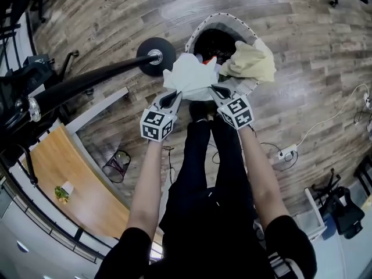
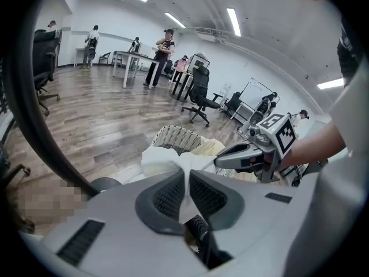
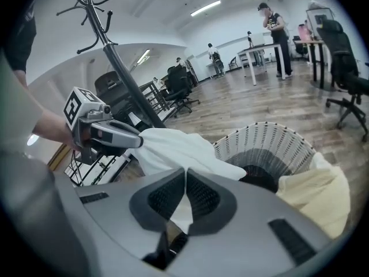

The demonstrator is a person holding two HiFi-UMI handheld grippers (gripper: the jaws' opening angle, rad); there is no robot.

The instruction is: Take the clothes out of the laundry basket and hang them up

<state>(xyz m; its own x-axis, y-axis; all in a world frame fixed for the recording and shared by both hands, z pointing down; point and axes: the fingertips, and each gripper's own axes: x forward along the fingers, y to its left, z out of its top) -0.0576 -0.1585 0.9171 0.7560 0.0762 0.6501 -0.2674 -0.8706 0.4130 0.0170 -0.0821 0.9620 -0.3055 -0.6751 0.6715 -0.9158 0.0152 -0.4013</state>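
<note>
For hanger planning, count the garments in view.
2: white garment held by left gripper and right gripper over the basket; cream garment draped on its rim. A red scrap inside may be a third.

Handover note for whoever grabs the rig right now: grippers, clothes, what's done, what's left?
Left gripper: jaws shut on the white garment.
Right gripper: jaws shut on the same garment, at another spot along its edge.
White garment: held between both grippers above the basket, not hung.
Yellow garment: draped over the basket's rim. Can't tell what else is inside.
Coat stand: beside the basket, on the left gripper's side.
Done: white garment is out of the basket.
Left: hang it, probably on the stand, then take the yellow one and check the basket.
</note>
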